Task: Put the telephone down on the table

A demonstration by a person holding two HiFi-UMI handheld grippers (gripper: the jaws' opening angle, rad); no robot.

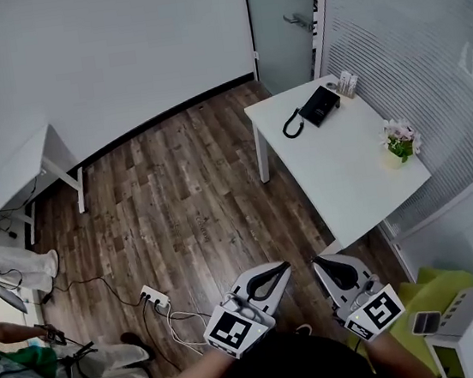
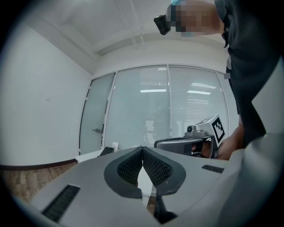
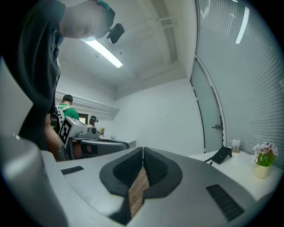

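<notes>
My left claw (image 1: 281, 268) and right claw (image 1: 319, 263) are clenched empty, well apart from the table (image 1: 347, 173); I should open one before reaching the phone (image 1: 321, 105) at its far corner.

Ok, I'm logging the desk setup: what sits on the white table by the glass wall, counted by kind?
Telephone: 1
Potted flower: 1
Small white box: 1
Total: 3

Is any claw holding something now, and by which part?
Nothing is held. The left claw and right claw are both shut and empty; the telephone lies on the table.
</notes>
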